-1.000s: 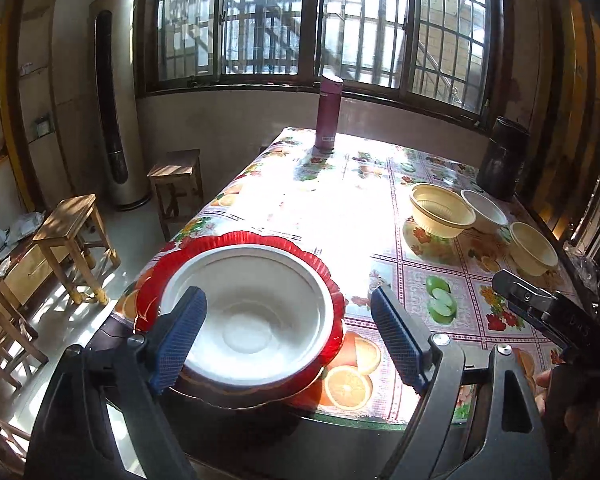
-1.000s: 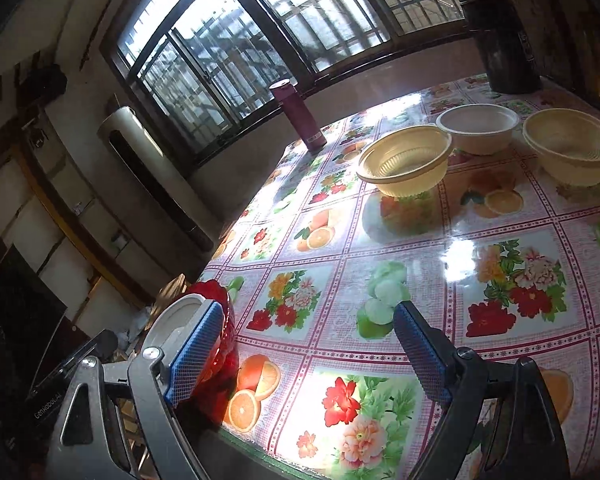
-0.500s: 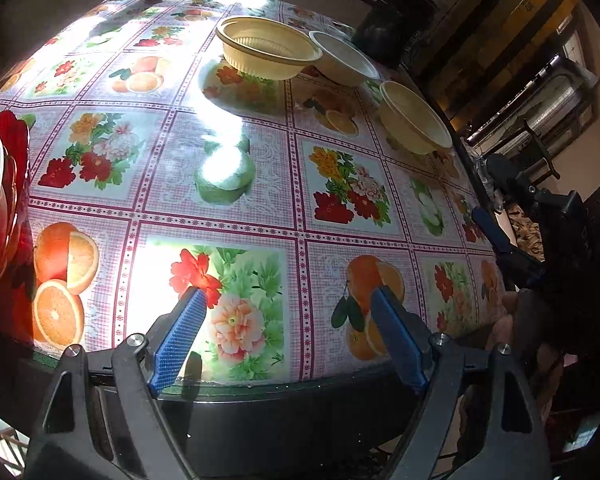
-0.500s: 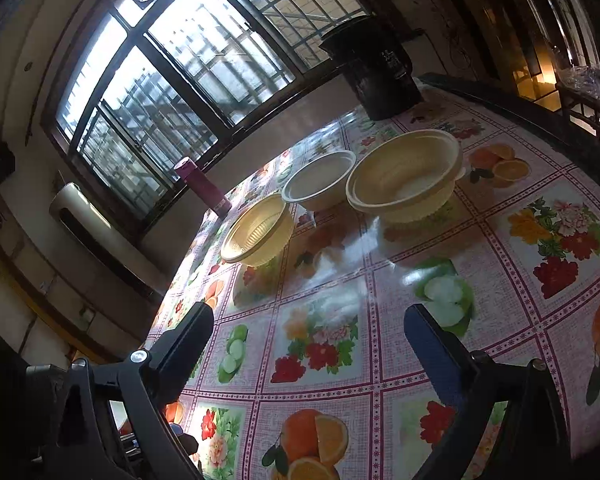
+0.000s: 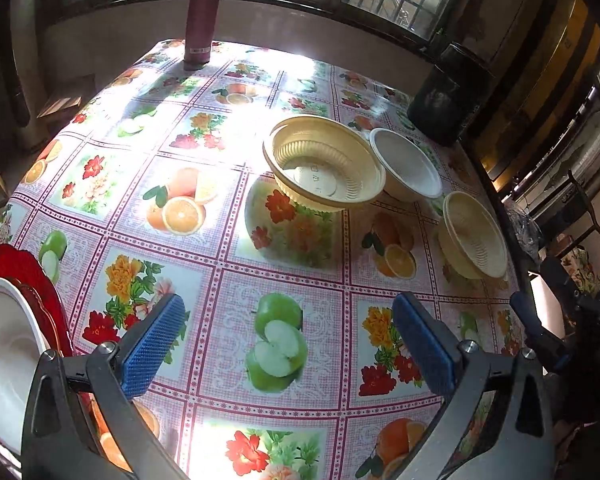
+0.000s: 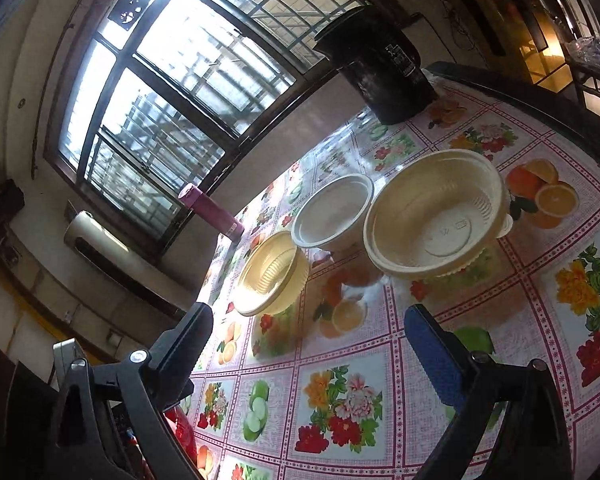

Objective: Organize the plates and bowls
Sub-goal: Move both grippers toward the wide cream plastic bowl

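Fruit-print worktop fills the view. Red plate with a white bowl sits at its near-left edge; three bowls cluster far right. Left tool and right tool both gape wide, holding nothing.

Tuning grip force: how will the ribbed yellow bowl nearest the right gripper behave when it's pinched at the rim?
The yellow bowl looks like thin ribbed plastic, so probably light, and its rim may flex. It sits empty on the glossy tablecloth, so a push likely slides it. The wide base suggests tipping is unlikely.
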`<state>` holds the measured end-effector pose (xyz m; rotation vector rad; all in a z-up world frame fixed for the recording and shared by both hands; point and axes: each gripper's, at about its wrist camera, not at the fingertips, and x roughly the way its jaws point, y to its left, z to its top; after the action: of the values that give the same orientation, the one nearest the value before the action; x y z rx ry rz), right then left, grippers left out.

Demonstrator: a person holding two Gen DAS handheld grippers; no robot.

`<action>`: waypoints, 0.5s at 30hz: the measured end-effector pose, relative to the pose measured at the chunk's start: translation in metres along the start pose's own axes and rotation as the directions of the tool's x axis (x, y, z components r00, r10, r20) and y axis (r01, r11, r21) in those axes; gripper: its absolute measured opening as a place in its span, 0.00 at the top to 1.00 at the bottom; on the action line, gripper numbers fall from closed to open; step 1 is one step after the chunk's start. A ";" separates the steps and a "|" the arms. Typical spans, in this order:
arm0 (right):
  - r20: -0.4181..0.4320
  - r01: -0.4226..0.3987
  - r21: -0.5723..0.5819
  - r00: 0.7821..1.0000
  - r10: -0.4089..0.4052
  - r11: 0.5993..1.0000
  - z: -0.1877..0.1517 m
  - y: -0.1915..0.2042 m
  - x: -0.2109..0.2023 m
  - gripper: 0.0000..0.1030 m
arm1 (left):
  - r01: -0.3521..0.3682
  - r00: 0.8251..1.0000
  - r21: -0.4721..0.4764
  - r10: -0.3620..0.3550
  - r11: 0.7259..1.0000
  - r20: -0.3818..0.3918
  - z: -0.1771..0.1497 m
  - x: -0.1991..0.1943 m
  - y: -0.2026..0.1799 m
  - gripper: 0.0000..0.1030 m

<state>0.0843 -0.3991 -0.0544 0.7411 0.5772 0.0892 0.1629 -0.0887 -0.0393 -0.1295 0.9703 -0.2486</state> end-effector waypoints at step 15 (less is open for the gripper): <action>-0.135 -0.043 0.057 0.990 0.050 0.997 0.034 0.045 0.155 0.05 | -0.123 0.987 -0.051 0.116 0.991 -0.115 0.116 0.087 0.048 0.00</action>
<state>0.2382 -0.3444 -0.0769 0.8056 0.6949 0.1691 0.3135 -0.0657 -0.0545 -0.1106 1.0931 -0.1181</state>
